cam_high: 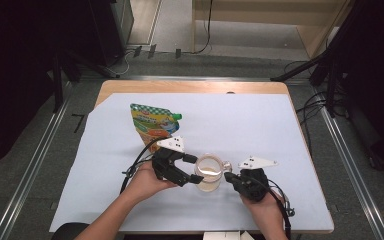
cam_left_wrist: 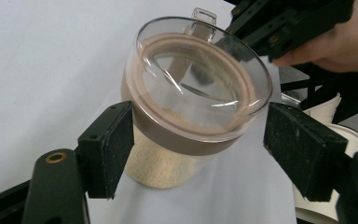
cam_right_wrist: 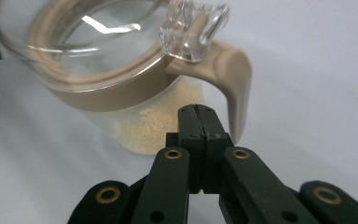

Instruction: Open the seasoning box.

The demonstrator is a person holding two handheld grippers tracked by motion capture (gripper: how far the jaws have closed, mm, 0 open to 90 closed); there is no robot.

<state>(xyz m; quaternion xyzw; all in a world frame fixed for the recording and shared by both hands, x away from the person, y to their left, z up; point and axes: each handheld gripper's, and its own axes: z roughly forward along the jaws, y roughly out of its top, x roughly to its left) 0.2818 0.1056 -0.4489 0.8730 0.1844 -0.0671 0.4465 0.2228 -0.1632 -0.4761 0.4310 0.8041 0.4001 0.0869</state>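
White sheeting covers the table (cam_high: 280, 150), which stands on grey carpet. Nearest the person, the right gripper (cam_high: 228, 176) has its jaws pressed together on nothing, tips just beside the jar's beige handle (cam_right_wrist: 235, 84). The left gripper (cam_high: 190, 169) stands spread, pads either side of the jar (cam_high: 209, 172) with gaps visible, not pressing. The jar, clear with a tan lid band and pale powder inside, stands upright between the two grippers near the front edge, long axis vertical, handle pointing towards the right gripper. Further back lies a green-capped pouch (cam_high: 152, 125), flat, spout towards the right.
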